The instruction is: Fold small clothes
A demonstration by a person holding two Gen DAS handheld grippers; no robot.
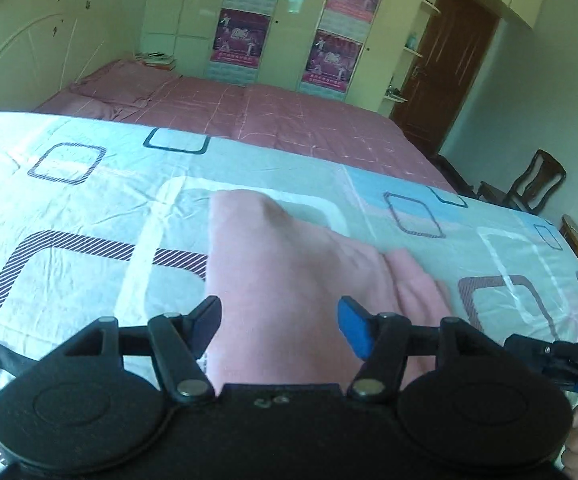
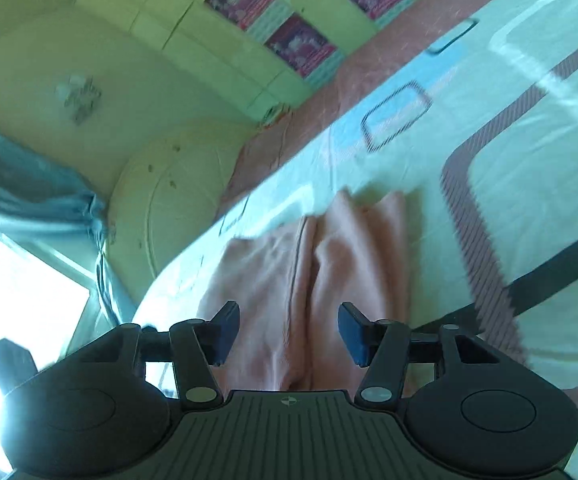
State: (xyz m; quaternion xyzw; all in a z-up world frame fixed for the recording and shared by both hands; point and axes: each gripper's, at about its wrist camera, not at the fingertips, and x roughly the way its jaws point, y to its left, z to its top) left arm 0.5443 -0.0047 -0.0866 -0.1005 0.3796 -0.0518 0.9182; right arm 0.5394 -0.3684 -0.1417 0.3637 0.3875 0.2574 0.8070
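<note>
The pink garment (image 1: 289, 264) lay on the patterned sheet (image 1: 89, 208) of the bed, doubled over itself, with a raised hump near its far end and a second layer showing at its right edge. In the right wrist view the same garment (image 2: 329, 264) showed a lengthwise seam and a crease running toward the camera. The left claw (image 1: 281, 326) stood open, its pads apart with cloth visible beneath the gap but nothing pinched between them. The right claw (image 2: 287, 332) was likewise open over the garment, gripping nothing. Whether either claw's pads touched the fabric could not be told. Beyond the patterned sheet lay a pink checked bedspread (image 1: 269, 116), then pale wardrobe doors bearing posters (image 1: 241, 36), a brown door (image 1: 445, 68) and a wooden chair (image 1: 529, 180). A curtain (image 2: 29, 184) hung beside a bright window in the right wrist view.

Judged from the open claws and the doubled cloth, one fold appeared laid down and released. The next move would call for flattening the hump, then taking a fresh edge with both claws for a further fold, kept square to the first.
</note>
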